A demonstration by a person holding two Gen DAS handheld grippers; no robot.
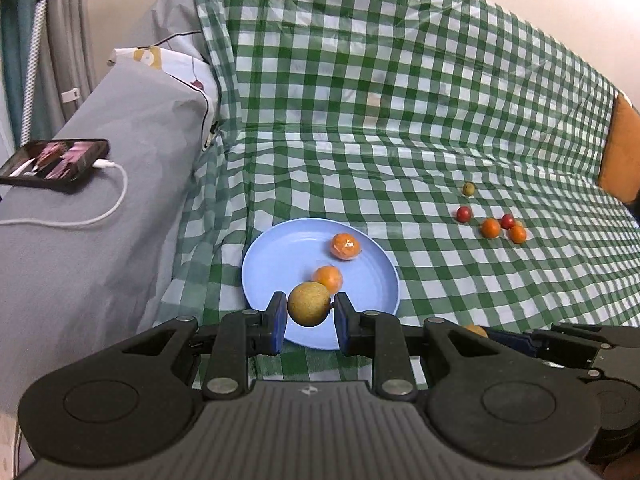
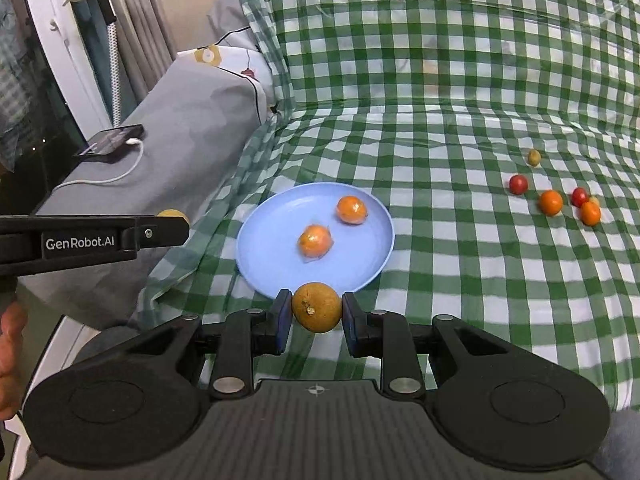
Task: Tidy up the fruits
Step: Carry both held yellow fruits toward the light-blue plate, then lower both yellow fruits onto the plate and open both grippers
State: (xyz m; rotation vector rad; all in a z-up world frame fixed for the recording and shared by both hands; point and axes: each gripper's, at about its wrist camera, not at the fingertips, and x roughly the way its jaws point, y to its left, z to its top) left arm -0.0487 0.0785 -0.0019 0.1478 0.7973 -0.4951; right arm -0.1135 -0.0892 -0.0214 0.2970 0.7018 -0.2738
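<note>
the left hand-held gripper [image 1: 309,310] pinches a tan round fruit [image 1: 309,304] over the near edge of the blue plate [image 1: 372,280], low in the frame. the right hand-held gripper [image 2: 316,312] pinches a brownish round fruit [image 2: 317,307] just below the plate's rim. two wrapped oranges [image 2: 351,209] lie on the plate; small fruits [image 2: 551,202] sit on the checked cloth [image 2: 440,80] at right.

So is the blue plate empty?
No, the plate has two orange fruits lying on it.
</note>
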